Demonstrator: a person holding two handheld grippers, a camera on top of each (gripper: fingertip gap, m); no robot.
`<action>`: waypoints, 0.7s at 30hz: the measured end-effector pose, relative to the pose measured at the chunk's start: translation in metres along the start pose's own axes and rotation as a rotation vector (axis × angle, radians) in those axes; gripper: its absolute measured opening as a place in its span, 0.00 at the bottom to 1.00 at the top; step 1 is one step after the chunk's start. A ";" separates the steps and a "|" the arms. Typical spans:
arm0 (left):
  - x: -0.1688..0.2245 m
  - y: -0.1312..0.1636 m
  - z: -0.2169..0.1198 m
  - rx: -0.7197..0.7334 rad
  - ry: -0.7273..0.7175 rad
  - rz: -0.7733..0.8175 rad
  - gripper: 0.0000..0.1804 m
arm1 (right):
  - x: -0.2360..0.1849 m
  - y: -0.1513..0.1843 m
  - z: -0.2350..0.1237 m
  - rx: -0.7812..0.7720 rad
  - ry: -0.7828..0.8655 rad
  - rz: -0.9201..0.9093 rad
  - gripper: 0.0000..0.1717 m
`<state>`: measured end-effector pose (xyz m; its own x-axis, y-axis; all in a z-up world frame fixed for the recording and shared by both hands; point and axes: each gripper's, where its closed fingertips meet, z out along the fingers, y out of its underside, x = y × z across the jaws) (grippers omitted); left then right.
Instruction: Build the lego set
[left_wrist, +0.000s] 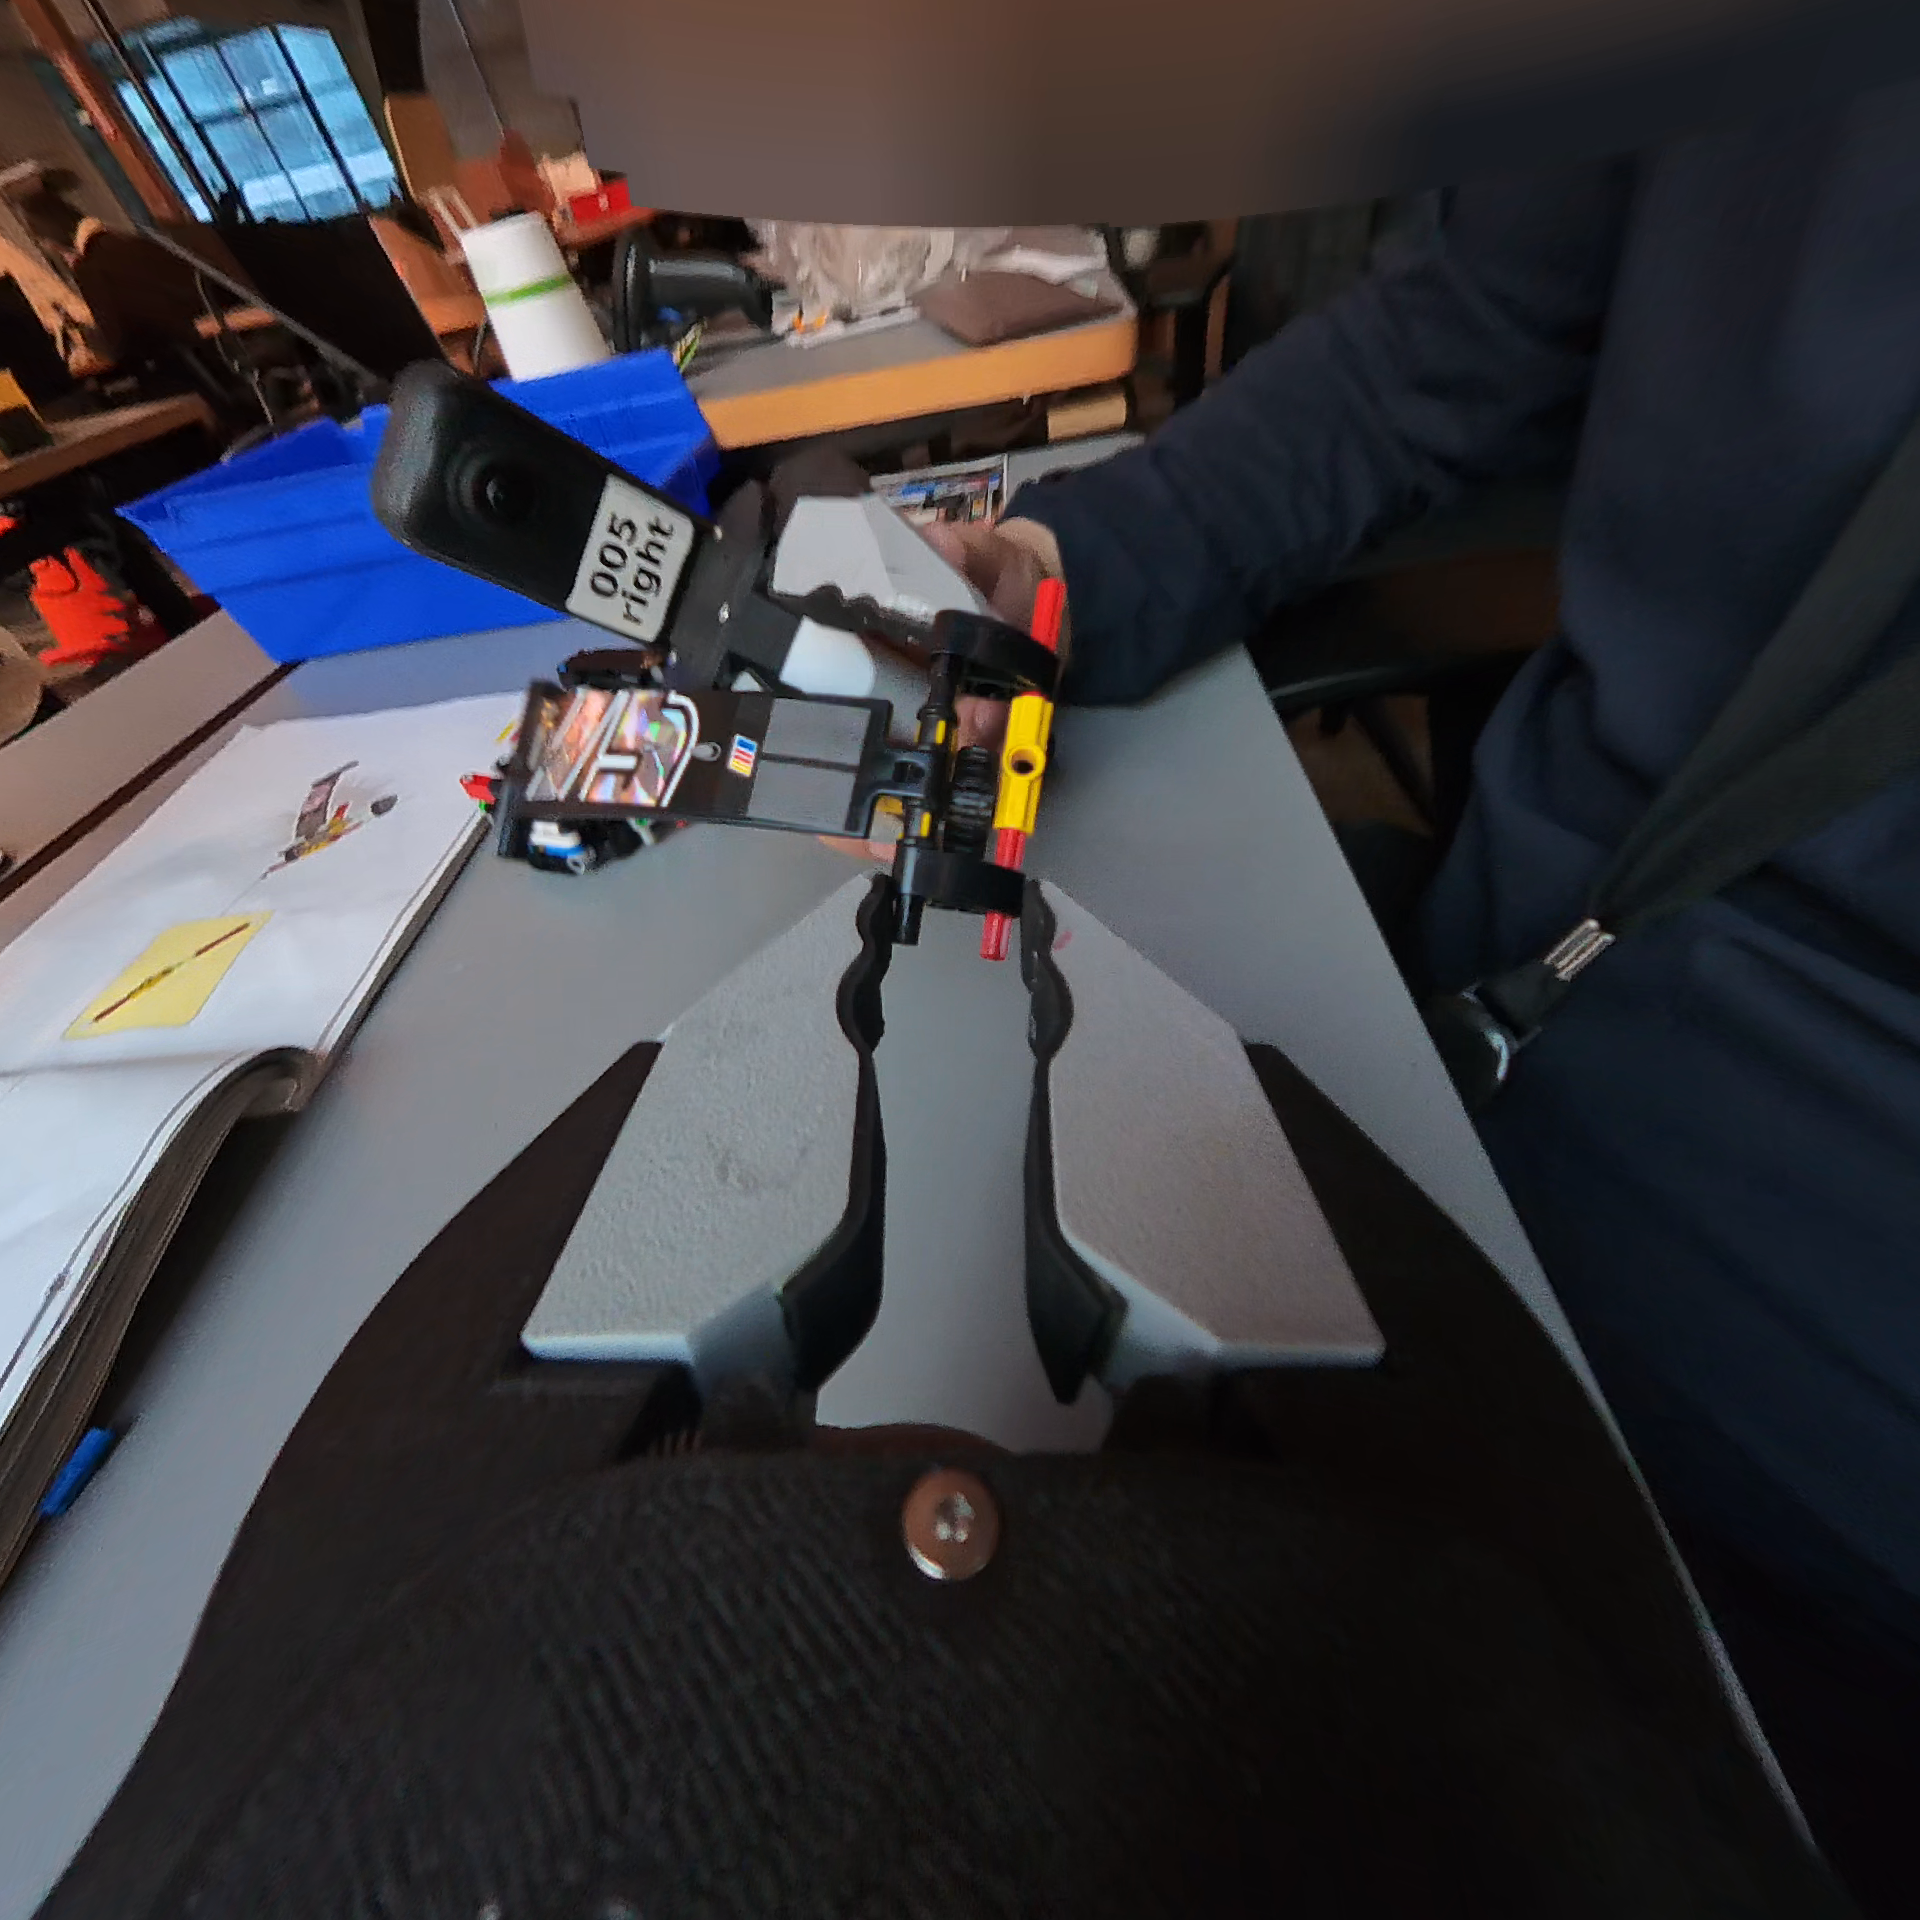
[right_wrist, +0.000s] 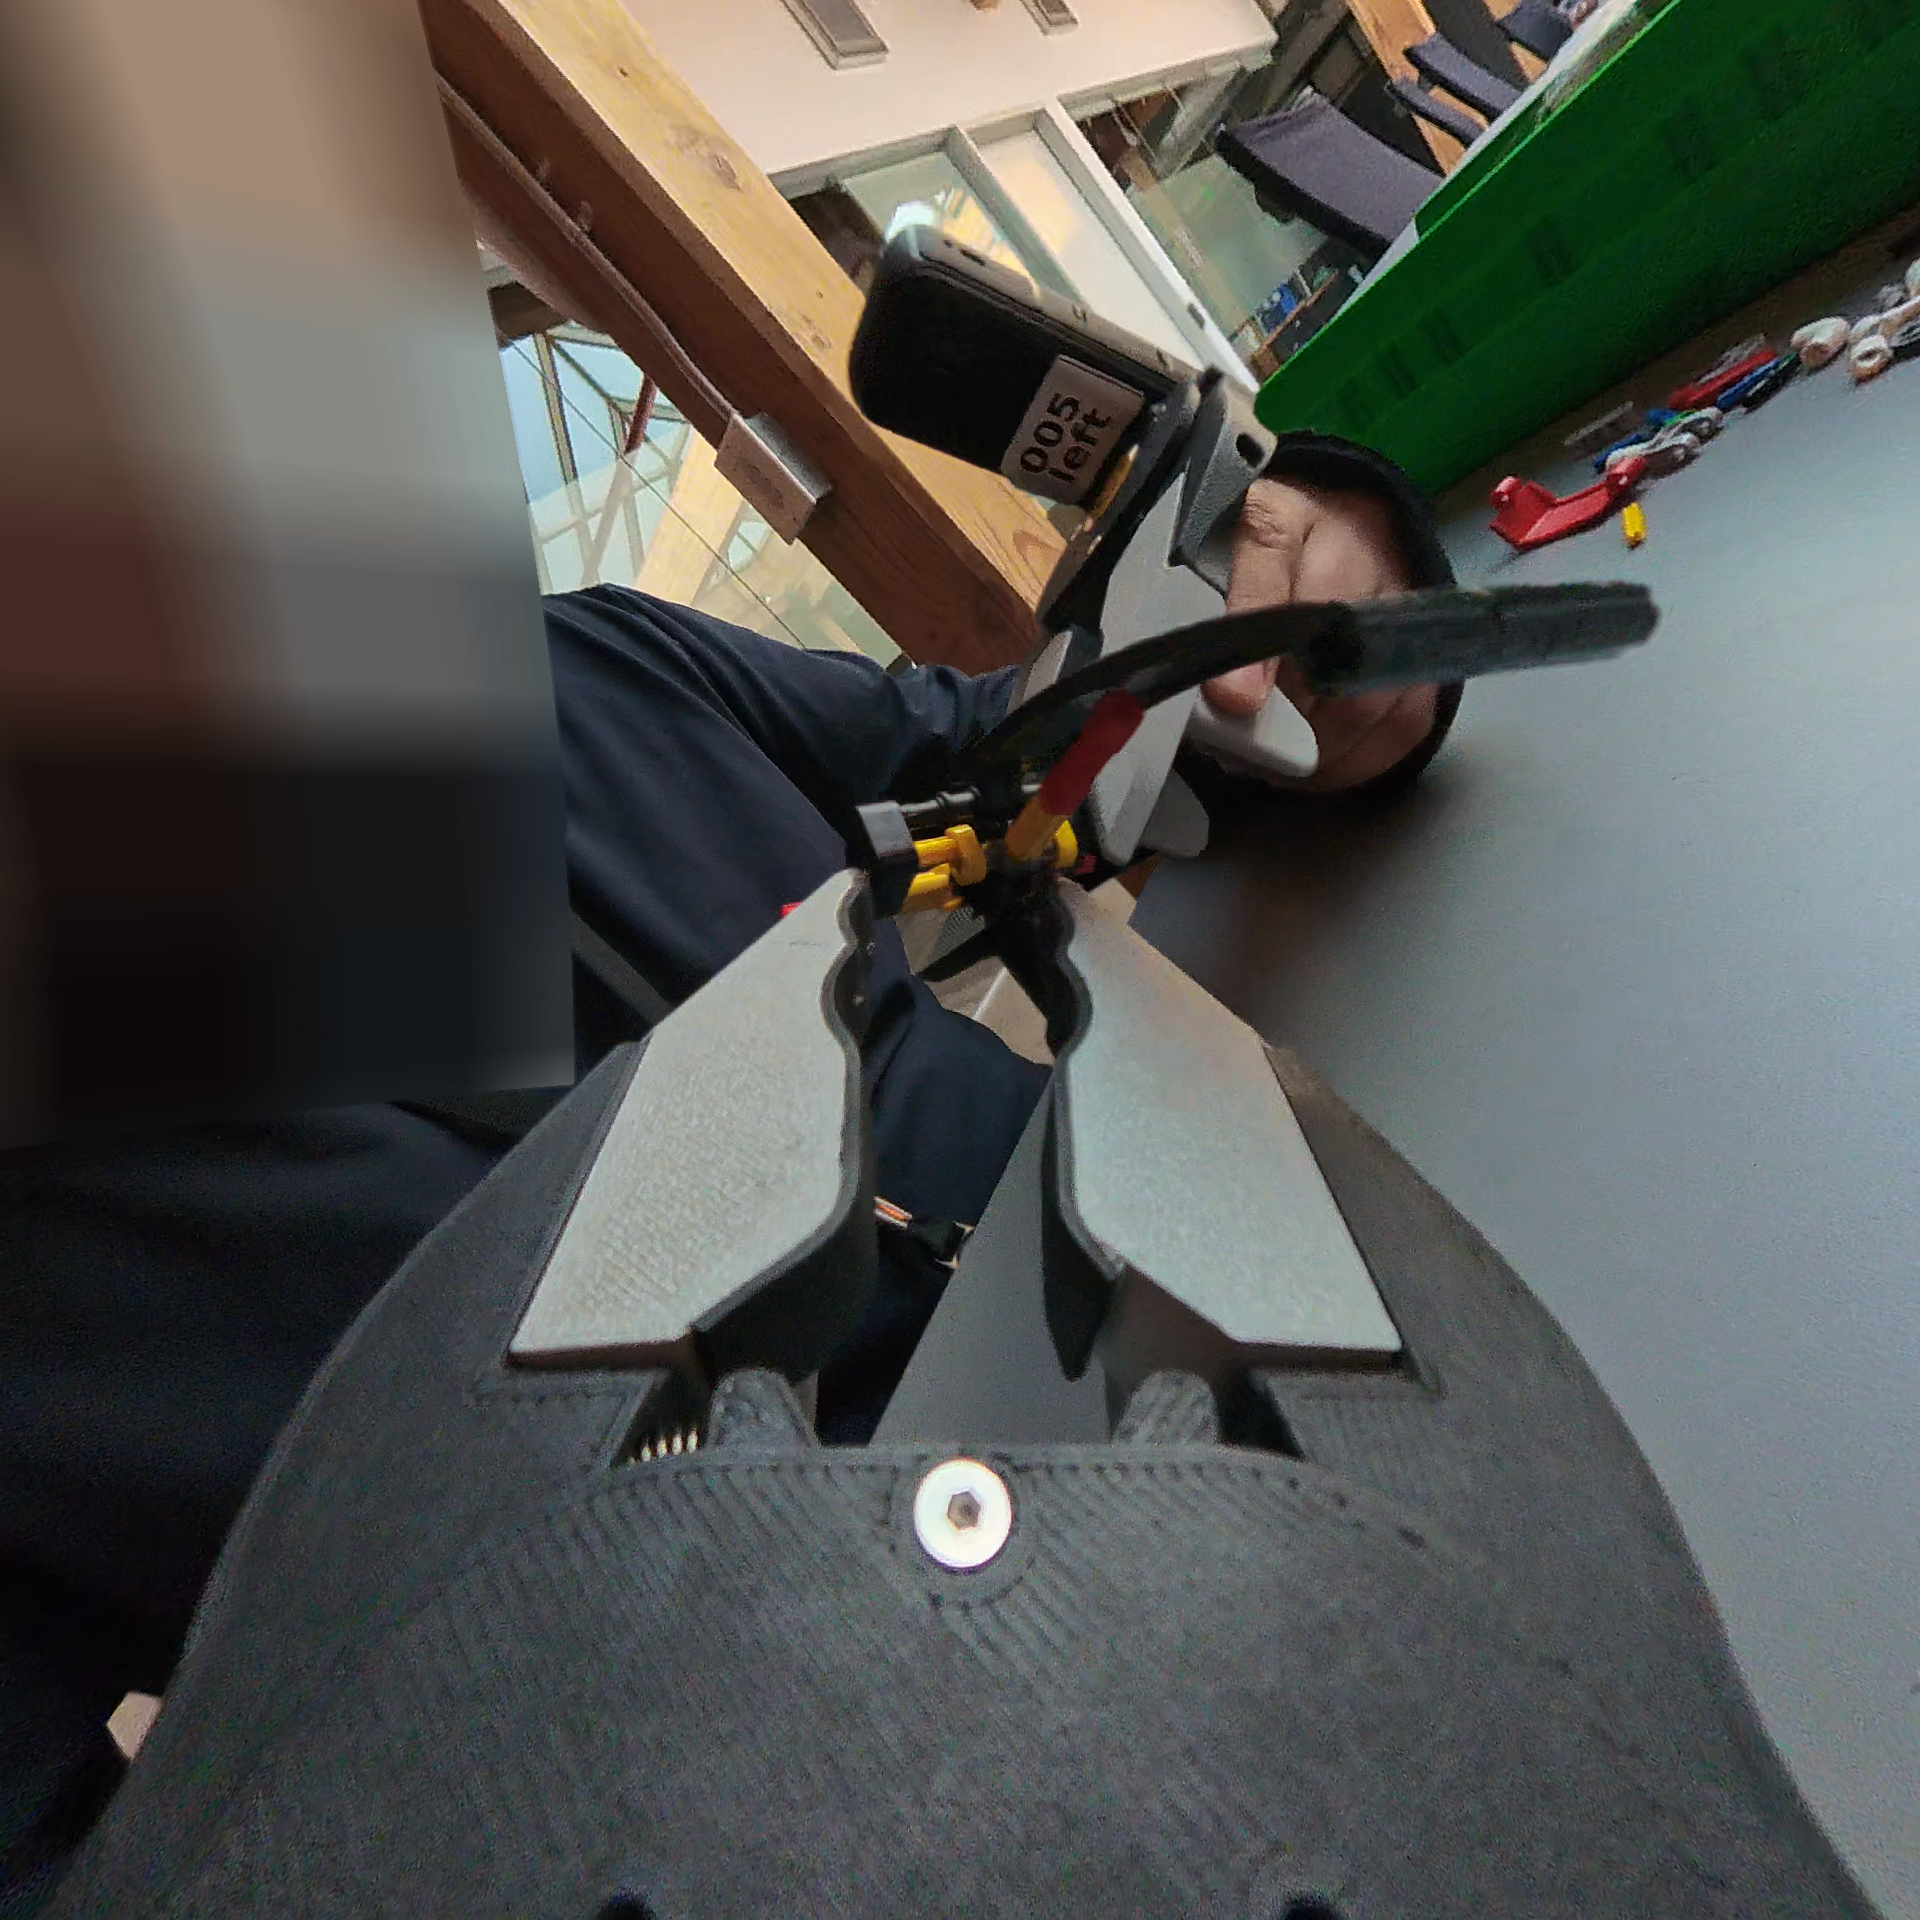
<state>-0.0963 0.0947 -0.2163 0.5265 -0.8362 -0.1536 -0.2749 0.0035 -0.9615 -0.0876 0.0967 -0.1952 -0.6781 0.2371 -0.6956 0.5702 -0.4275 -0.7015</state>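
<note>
Left wrist view: left gripper (left_wrist: 954, 899) pinches the black end of a toy assembly (left_wrist: 914, 790), whose long axis runs leftward; right gripper (right_wrist: 961, 904), partly open, brackets its yellow-black end.

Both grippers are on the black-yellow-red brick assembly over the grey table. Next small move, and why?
Probably hold the left gripper steady and ease the right gripper inward. The left fingertips clamp the brick assembly at its black end, while the right ones only reach its yellow pins, grip unclear.
</note>
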 end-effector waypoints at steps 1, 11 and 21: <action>0.000 0.005 0.002 -0.038 -0.009 0.011 0.12 | 0.002 0.002 0.001 -0.020 0.005 0.002 0.18; -0.004 0.049 0.010 -0.341 -0.088 0.108 0.11 | 0.030 0.018 0.004 -0.162 0.138 0.090 0.17; 0.004 0.077 0.008 -0.513 -0.025 0.115 0.11 | 0.048 0.040 0.009 -0.321 0.273 0.073 0.17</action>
<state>-0.1088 0.0957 -0.2929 0.4871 -0.8329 -0.2628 -0.6874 -0.1801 -0.7036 -0.1011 0.0830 -0.2551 -0.5079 0.4572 -0.7301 0.7566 -0.1685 -0.6318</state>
